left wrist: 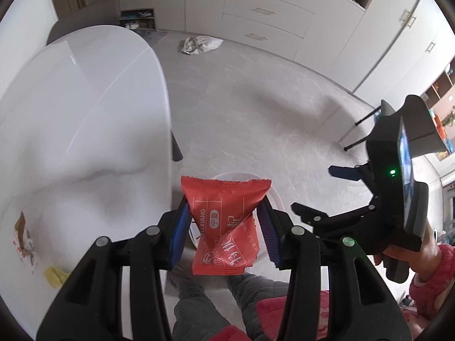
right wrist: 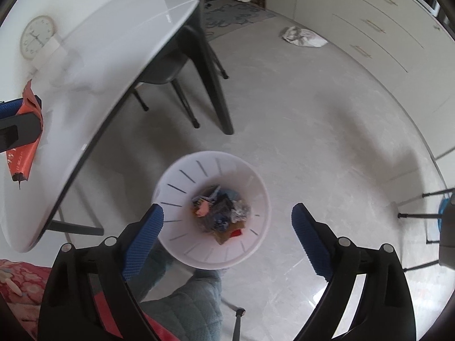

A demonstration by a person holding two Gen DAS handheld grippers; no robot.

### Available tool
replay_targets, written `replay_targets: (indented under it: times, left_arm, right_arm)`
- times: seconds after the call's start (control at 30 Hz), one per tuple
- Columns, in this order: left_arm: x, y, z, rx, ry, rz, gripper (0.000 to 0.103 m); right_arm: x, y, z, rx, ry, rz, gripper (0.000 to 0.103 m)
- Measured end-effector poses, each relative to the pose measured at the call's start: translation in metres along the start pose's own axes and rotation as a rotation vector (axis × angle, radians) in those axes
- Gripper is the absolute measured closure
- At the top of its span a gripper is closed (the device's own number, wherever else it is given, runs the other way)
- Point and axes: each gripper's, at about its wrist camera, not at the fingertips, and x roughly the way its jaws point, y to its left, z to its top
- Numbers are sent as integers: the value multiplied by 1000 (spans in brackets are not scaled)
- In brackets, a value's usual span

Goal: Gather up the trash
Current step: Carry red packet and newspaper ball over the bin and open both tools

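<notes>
My left gripper [left wrist: 224,224] is shut on a red snack wrapper [left wrist: 224,227] with white lettering, held off the table edge above a white waste bin whose rim [left wrist: 277,196] peeks out behind it. The wrapper also shows at the far left of the right wrist view [right wrist: 27,133]. My right gripper [right wrist: 227,227] is open and empty, hanging above the white slotted bin [right wrist: 182,170], which holds several pieces of trash [right wrist: 221,213]. In the left wrist view the right gripper [left wrist: 318,196] sits to the right.
A white oval table [left wrist: 85,113] is on the left with a printed wrapper [left wrist: 24,238] and a yellow scrap [left wrist: 55,275] near its edge. A crumpled bag [left wrist: 199,44] lies on the grey floor by the cabinets [left wrist: 264,11]. Chairs [right wrist: 167,74] stand under the table.
</notes>
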Motion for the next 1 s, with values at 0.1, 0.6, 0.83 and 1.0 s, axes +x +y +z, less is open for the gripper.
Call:
replay_targets:
  times: [0.1, 0.6, 0.83, 1.0]
  left_arm:
    - [11, -8, 1, 21, 19, 0, 58]
    - [5, -16, 1, 83, 27, 31, 8]
    - [-1, -16, 2, 59, 13, 40, 8]
    - [-9, -2, 1, 7, -7, 60, 8]
  right_arm:
    - [-2, -17, -6, 30, 4, -21, 11]
    - [-6, -36, -16, 96, 12, -45, 11]
    - [-6, -25, -9, 69, 15, -37, 11]
    - [-9, -10, -2, 35, 10, -29, 11]
